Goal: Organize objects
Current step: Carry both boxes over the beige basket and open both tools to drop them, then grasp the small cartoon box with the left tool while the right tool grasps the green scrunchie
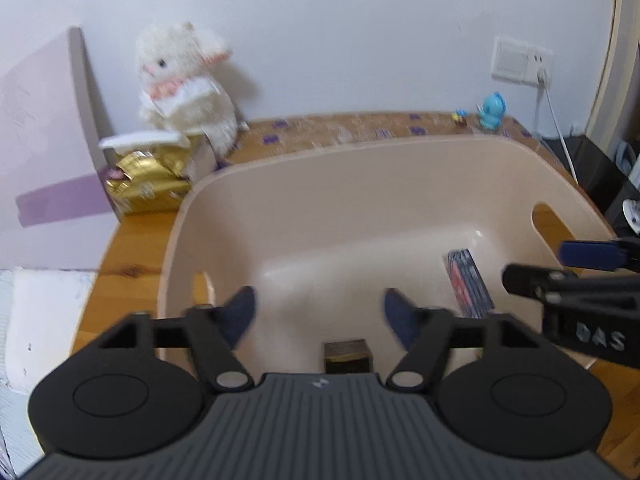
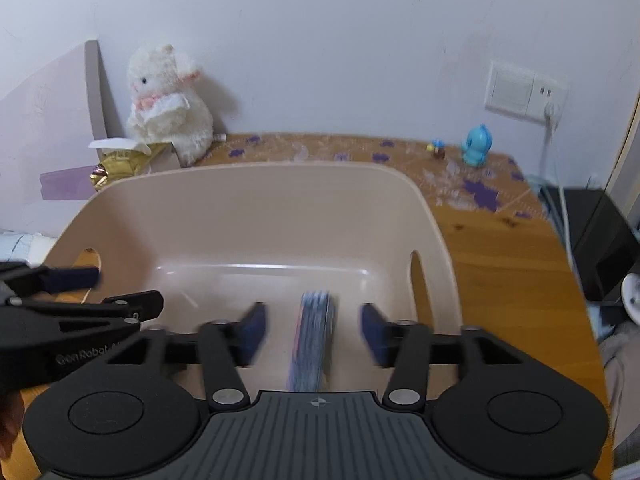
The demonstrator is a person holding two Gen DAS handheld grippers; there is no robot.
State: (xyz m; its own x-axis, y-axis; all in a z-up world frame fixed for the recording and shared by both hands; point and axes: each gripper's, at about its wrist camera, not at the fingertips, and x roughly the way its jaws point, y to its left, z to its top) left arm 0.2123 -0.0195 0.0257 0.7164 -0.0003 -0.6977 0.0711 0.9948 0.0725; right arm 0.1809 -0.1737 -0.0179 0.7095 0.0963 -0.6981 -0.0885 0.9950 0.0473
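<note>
A beige plastic basket point(image 1: 360, 152) with handle slots stands on the wooden table; it also shows in the right wrist view point(image 2: 256, 176). Inside it lie a blue patterned flat pack point(image 1: 468, 284), seen on edge in the right wrist view point(image 2: 314, 344), and a small dark brown box point(image 1: 347, 356). My left gripper point(image 1: 320, 316) is open and empty above the basket's near side. My right gripper point(image 2: 313, 334) is open, its fingers either side of the blue pack without touching it.
A white plush rabbit point(image 2: 168, 108) and a gold foil package point(image 1: 148, 176) sit at the back left. A blue toy figure point(image 2: 476, 148) and a tiny figurine point(image 2: 437, 149) stand at the back right. A white cable point(image 2: 556, 184) hangs from a wall socket.
</note>
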